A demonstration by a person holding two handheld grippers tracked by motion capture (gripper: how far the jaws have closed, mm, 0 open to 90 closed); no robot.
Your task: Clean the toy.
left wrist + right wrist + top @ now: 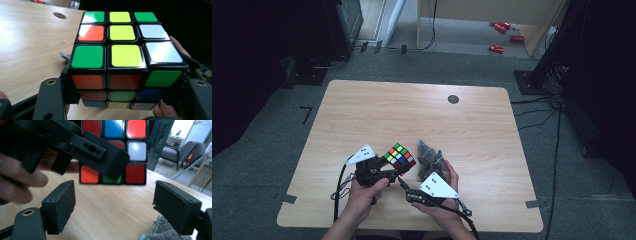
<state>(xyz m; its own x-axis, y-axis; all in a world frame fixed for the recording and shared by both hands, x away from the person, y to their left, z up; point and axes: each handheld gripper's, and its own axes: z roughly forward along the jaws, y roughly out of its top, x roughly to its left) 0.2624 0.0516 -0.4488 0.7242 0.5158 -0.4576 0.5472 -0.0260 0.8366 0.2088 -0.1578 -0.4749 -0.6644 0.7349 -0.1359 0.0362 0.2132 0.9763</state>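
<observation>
Cube [400,156] clamped between the left gripper's [388,172] jaws, held just above the table [362,110], right gripper [113,205] spread wide with nothing between its pads, just below and beside the cube, grey cloth [430,156] on the table by the right hand [443,200]

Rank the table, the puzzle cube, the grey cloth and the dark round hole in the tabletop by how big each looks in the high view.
1. Table, by far the largest.
2. Puzzle cube and grey cloth: about alike, so no ranking between them; the cloth is partly hidden by the right hand.
3. Dark round hole, smallest.
</observation>
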